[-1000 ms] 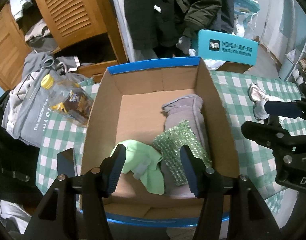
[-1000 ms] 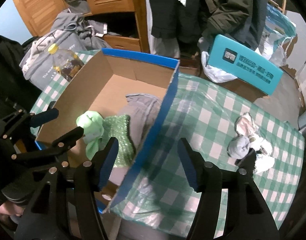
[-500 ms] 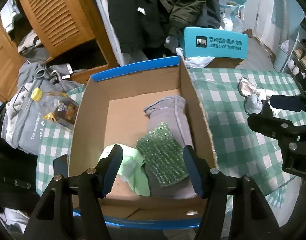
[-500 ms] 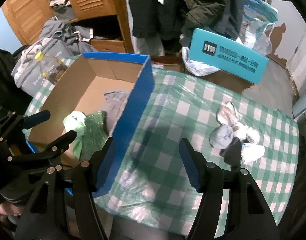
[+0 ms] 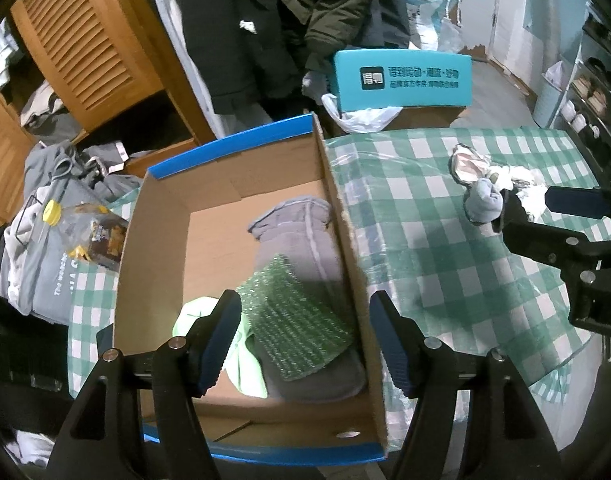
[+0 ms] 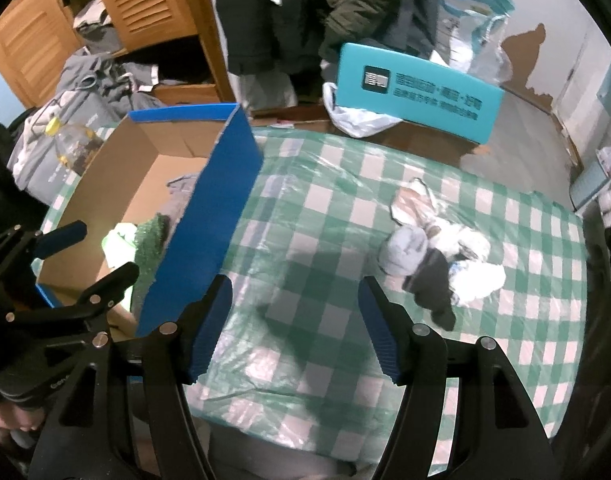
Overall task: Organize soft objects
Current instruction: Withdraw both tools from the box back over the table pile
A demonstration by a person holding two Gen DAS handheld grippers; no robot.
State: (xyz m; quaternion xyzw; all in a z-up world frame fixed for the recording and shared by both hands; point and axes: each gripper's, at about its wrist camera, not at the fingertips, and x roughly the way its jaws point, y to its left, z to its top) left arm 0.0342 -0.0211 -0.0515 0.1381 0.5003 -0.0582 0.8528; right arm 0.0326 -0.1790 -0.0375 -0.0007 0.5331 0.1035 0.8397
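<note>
Hand-held gripper [image 5: 301, 336] tilted downward, over box [image 5: 153, 240]

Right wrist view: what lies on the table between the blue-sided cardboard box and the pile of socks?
Only bare green checked tablecloth under clear plastic lies between the cardboard box and the sock pile; the right wrist view shows this.

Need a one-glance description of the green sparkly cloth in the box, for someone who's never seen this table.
Find the open cardboard box with blue edges on the green checked tablecloth. Inside, toward the near end, a grey folded garment lies along the right wall. The cloth rests on top of it: dark green with a glittery knobbly texture, unlike the smooth pale green cloth beside it.
</note>
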